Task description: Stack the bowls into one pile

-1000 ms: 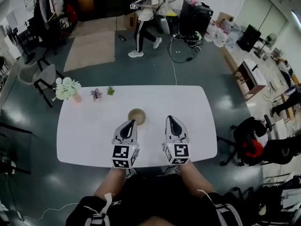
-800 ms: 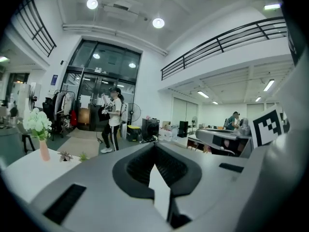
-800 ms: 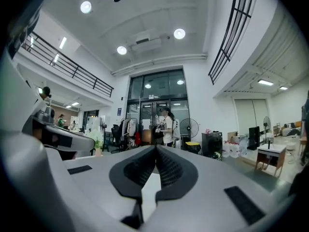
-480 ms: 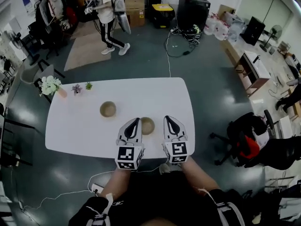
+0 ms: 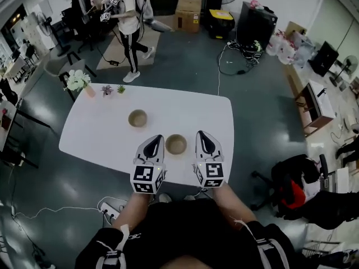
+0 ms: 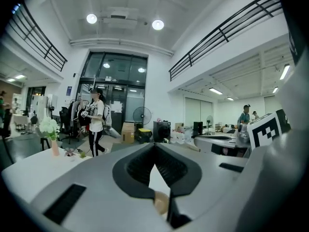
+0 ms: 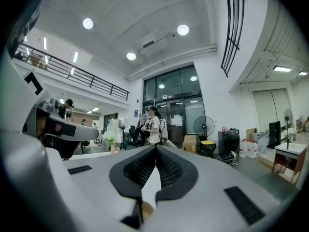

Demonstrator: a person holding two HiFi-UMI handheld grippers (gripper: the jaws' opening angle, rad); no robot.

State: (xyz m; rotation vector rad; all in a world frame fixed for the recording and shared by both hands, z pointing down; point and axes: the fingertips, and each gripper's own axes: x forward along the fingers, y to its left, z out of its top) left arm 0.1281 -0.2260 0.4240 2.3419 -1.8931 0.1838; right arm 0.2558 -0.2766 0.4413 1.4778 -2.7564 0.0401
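A white desk with rounded corners (image 5: 101, 144) carries two round tan bowls, each upright and empty, standing apart and not yet stacked. The nearer tan bowl (image 5: 176, 144) sits close to the desk's near edge, somewhat toward its right end, and lies between the two hand-held tools. The grey left gripper (image 5: 157, 139) is just beside this bowl on its left; whether it touches the rim cannot be told. The grey right gripper (image 5: 201, 134) stands a little apart on the bowl's right. Both grippers reach in over the near edge and point toward the far edge, each with its black-and-white marker cube at the person's end. In the left gripper view the jaws are together at their tips with nothing clamped between them, and a sliver of tan bowl shows low in the gap behind the tips. The right gripper view shows the same: jaws closed tip to tip, gripping nothing, with a bit of tan rim low in the gap. The farther tan bowl (image 5: 137, 118) stands about midway between the near and far edges, toward the left of the nearer one. At the far left corner are a bunch of white flowers in a pinkish vase (image 5: 77, 81) and two small potted plants (image 5: 113, 89). Beyond the far edge, a person in a white top and dark striped trousers (image 5: 126, 21) is on the grey floor (image 5: 185, 60).
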